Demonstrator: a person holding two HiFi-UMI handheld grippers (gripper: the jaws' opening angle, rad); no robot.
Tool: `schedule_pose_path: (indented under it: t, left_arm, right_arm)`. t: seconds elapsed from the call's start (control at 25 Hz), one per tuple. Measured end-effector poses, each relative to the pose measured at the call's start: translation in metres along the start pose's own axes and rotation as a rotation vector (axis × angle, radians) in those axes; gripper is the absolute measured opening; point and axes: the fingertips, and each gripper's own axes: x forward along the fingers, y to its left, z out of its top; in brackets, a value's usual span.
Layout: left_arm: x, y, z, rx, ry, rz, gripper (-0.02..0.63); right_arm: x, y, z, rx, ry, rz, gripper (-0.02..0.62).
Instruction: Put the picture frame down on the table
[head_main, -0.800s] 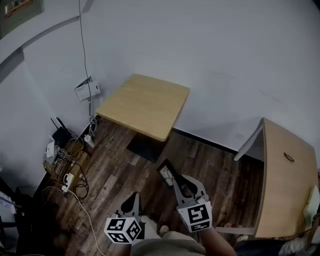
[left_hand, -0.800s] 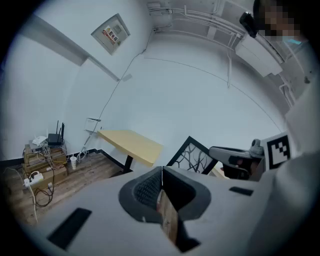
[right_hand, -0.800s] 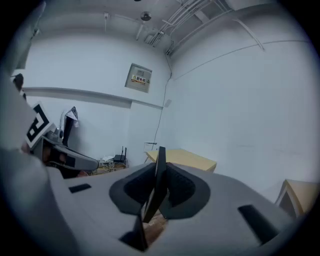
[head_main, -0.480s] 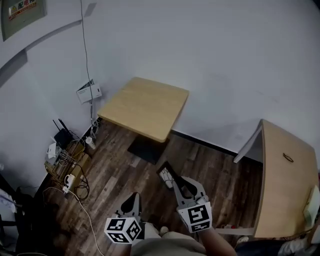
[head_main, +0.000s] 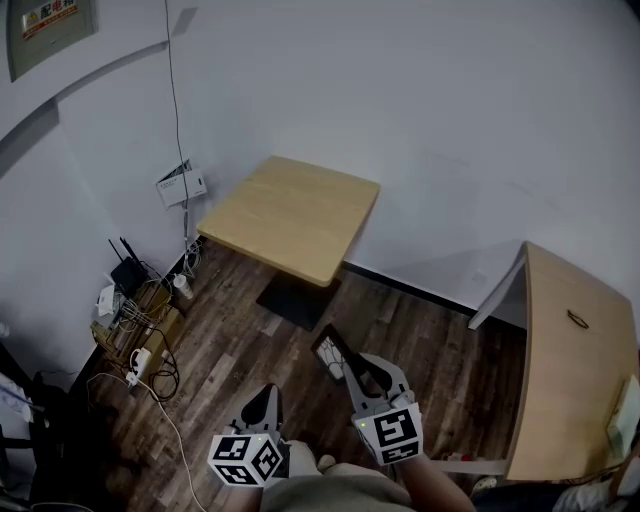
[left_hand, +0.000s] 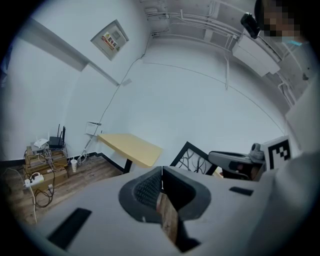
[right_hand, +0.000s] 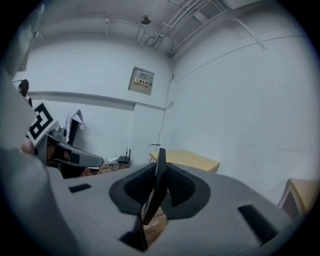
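A small square wooden table (head_main: 290, 215) on a black base stands against the white wall, well ahead of both grippers. My right gripper (head_main: 352, 368) is shut on a black picture frame (head_main: 332, 353) with a white branch pattern, held low over the wood floor. In the right gripper view the frame's thin black edge (right_hand: 159, 187) stands upright between the jaws, with the table (right_hand: 187, 158) beyond. My left gripper (head_main: 263, 400) is shut with nothing in it. The left gripper view shows the frame (left_hand: 192, 159) to its right and the table (left_hand: 131, 148) ahead.
A second wooden tabletop (head_main: 570, 370) stands at the right. Along the left wall sit cardboard boxes with a router (head_main: 125, 300), a cup (head_main: 177, 283), and a power strip with cables (head_main: 135, 362) on the floor. A cable runs down the wall.
The head view has tilted a little, so the table sits slightly lower in the picture. Both grippers and the held frame have barely moved.
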Motion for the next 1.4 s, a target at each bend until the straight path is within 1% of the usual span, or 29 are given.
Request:
schedule_pose_path:
  t: [0.16, 0.36, 0.68, 0.92, 1.4]
  left_arm:
    - [0.006, -0.003, 0.000, -0.003, 0.003, 0.003, 0.005]
    - [0.018, 0.005, 0.004, -0.010, 0.010, 0.005, 0.005]
    - [0.058, 0.023, 0.016, -0.009, 0.023, -0.010, 0.005]
    - [0.098, 0.043, 0.036, -0.011, 0.026, -0.026, 0.005]
    - [0.175, 0.097, 0.090, -0.012, 0.041, -0.061, 0.005]
  right_arm:
    - [0.004, -0.008, -0.003, 0.007, 0.008, -0.005, 0.060]
    - [0.019, -0.015, -0.004, 0.014, 0.019, -0.009, 0.060]
    - [0.058, -0.035, -0.003, 0.023, 0.027, -0.027, 0.060]
    - [0.100, -0.056, -0.001, 0.007, 0.044, -0.049, 0.060]
    - [0.195, -0.076, 0.035, 0.027, 0.046, -0.072, 0.060]
